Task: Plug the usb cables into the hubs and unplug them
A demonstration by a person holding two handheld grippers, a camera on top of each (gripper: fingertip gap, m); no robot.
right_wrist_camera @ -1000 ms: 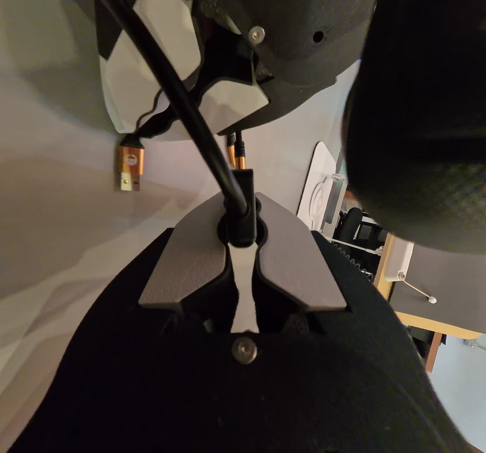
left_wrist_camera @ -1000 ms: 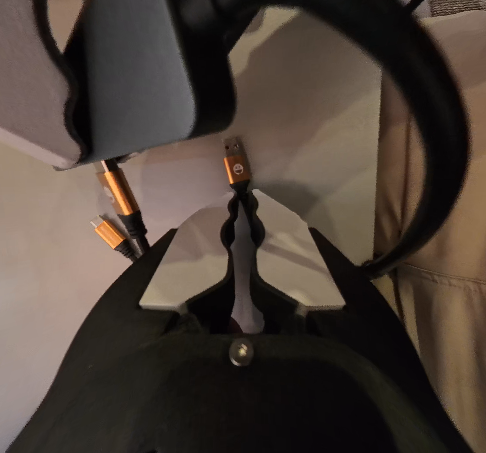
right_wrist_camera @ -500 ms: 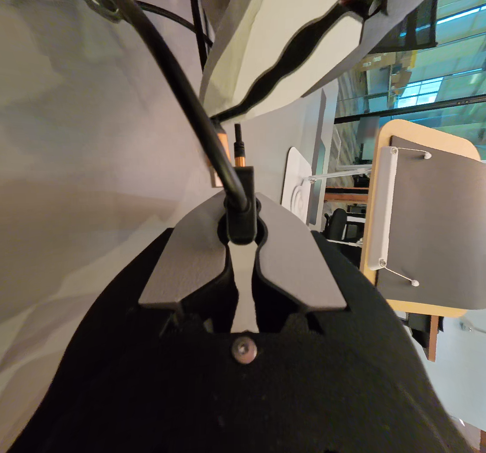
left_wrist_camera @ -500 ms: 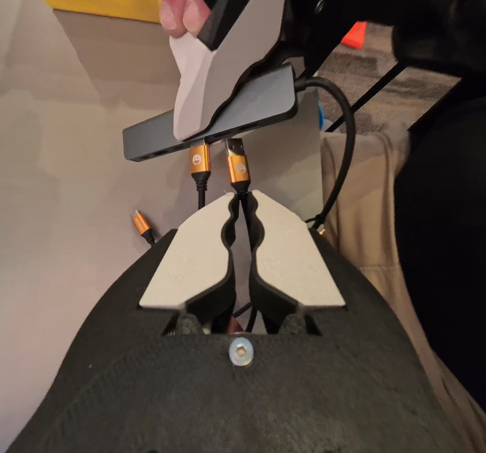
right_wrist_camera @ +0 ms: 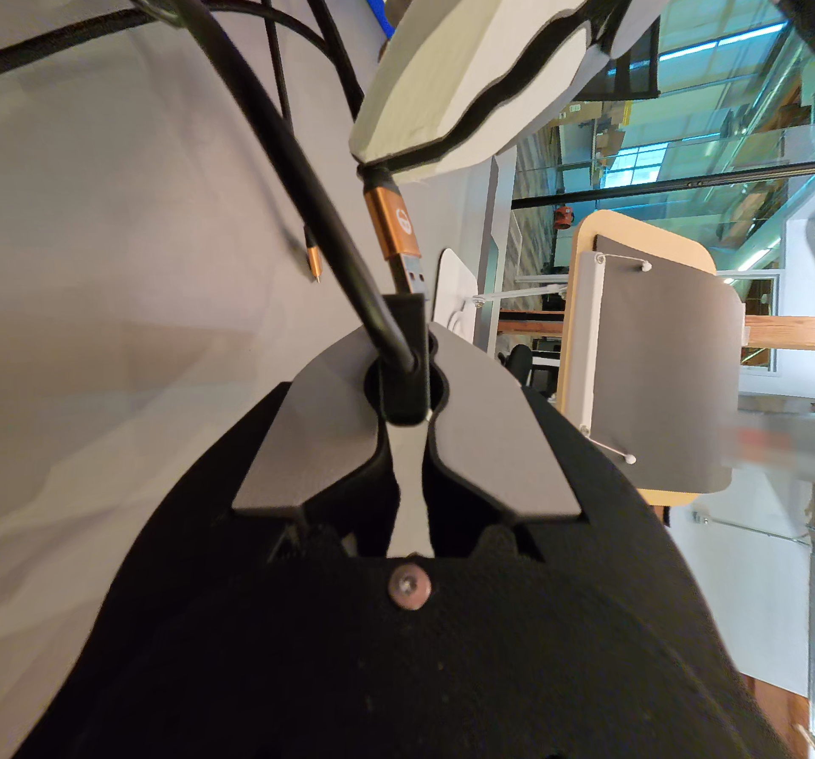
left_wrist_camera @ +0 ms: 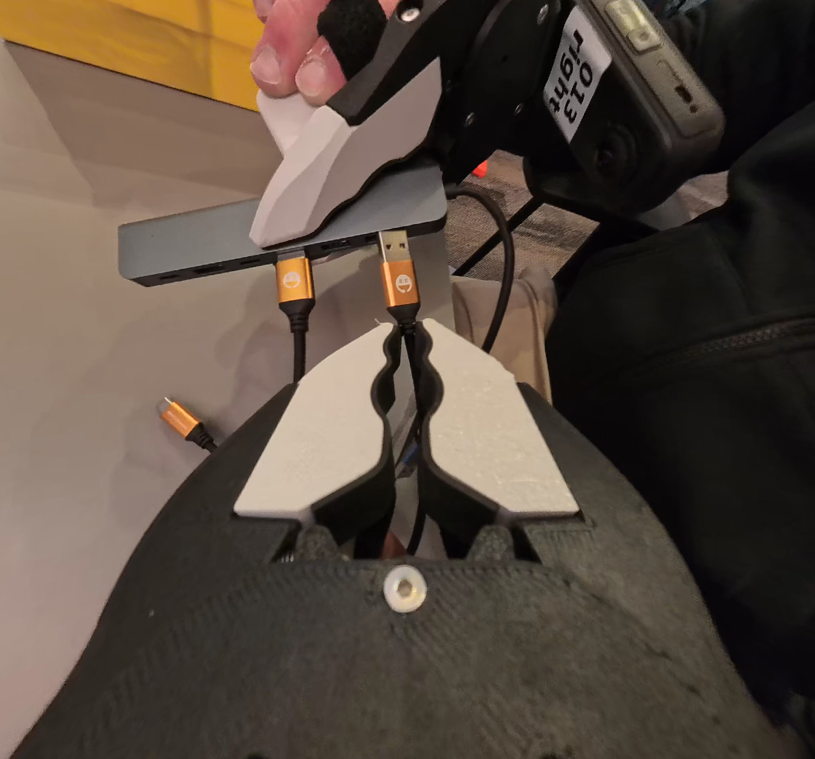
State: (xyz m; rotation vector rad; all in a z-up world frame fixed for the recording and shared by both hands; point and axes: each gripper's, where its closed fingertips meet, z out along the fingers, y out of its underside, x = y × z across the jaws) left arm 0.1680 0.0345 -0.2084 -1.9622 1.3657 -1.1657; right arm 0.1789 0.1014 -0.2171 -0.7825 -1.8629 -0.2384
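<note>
Landmark = hub (left_wrist_camera: 198,244), flat slate-grey slab, matte metal look, ports along its near edge, held off the table (left_wrist_camera: 88,363).

L→R, left wrist view:
- Small orange-collared plug (left_wrist_camera: 178,419) lying loose on the pale smooth table, below-left of hub. Untouched.
- Seated plug (left_wrist_camera: 294,281), orange collar + braided black cord, already in a port near hub's middle, just under the right gripper (left_wrist_camera: 282,235).
- Right gripper's fingers are white, wavy-edged w/ black liner, clamped flat across hub's top and underside. Right wrist view: jaws nearly closed on hub's dark end, hub's own smooth black lead (right_wrist_camera: 264,156) arcing off up-left.
- Free USB-A plug (left_wrist_camera: 399,281), bare metal shell + orange collar. Tip overlaps hub's near edge toward its right end, by a port; can't tell if it's started in. Shell is almost fully exposed, so I'd say not seated.
- Left gripper (left_wrist_camera: 408,332) directly below that plug, jaws almost closed, pinching the braided cord at the strain relief, not the collar.

Step, my read: insert phase, 2nd cable, at alignment.

Next needs: square the shell to the slot, straight push toward hub, right gripper bracing. Grip is on flexible cord behind the plug, so it may buckle or yaw under push. Go slow.
</note>
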